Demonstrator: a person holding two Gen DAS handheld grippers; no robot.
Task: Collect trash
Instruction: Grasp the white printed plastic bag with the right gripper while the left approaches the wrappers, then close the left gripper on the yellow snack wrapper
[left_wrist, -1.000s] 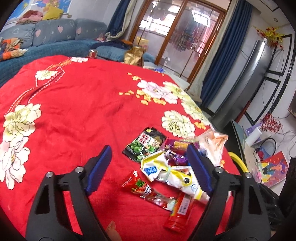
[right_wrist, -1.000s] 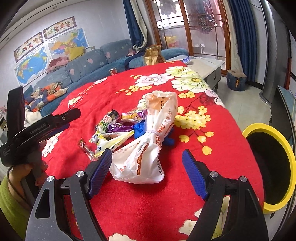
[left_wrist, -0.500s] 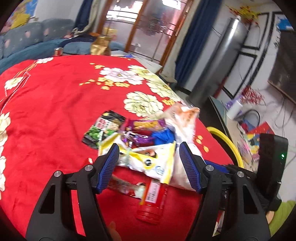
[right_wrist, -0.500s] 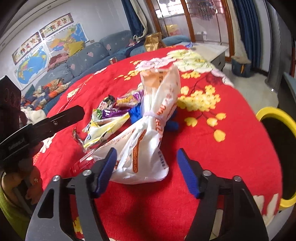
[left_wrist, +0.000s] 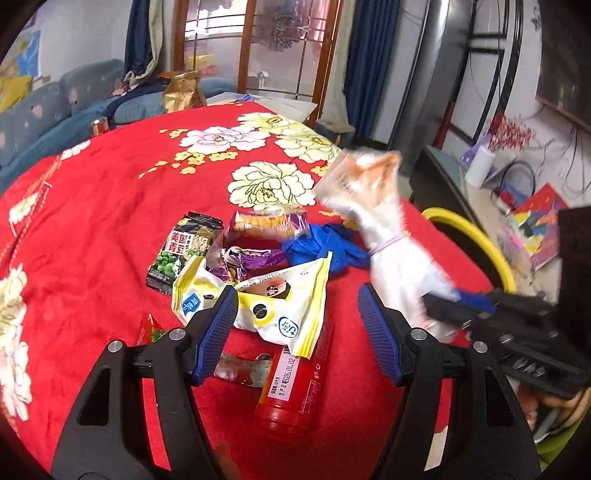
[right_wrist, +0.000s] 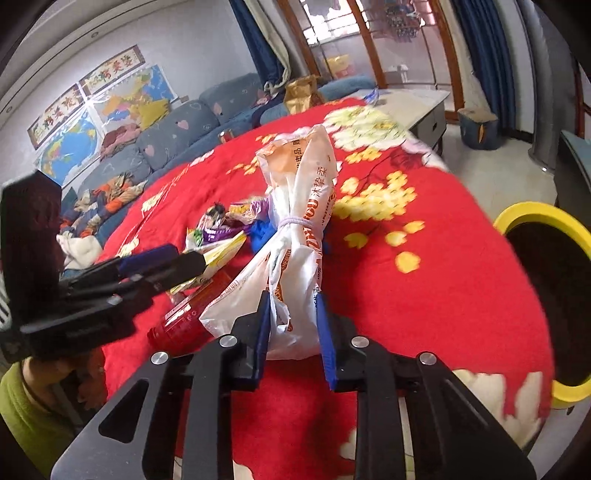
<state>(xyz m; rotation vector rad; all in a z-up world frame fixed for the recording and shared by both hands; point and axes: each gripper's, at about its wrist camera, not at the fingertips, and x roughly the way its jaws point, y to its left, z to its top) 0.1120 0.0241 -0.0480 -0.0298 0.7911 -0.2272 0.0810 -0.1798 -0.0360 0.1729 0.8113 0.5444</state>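
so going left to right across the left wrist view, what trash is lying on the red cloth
green pea packet → yellow and white wrapper → blue glove → tied white plastic bag

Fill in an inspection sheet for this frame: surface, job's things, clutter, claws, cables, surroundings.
Surface: round table under a red floral cloth.
Job's things: tied white plastic bag; yellow-white wrapper; green pea packet; purple wrappers; blue glove; red bottle lying on its side; yellow-rimmed bin beside the table.
Clutter: gold bag and a can at the far edge.
Claws: right claw closing, pads pressing the white bag's lower end; left claw open above the yellow-white wrapper.
Cables: loose wires on the floor by the wall.
Surroundings: blue sofa, wall maps, glass doors, blue curtains.
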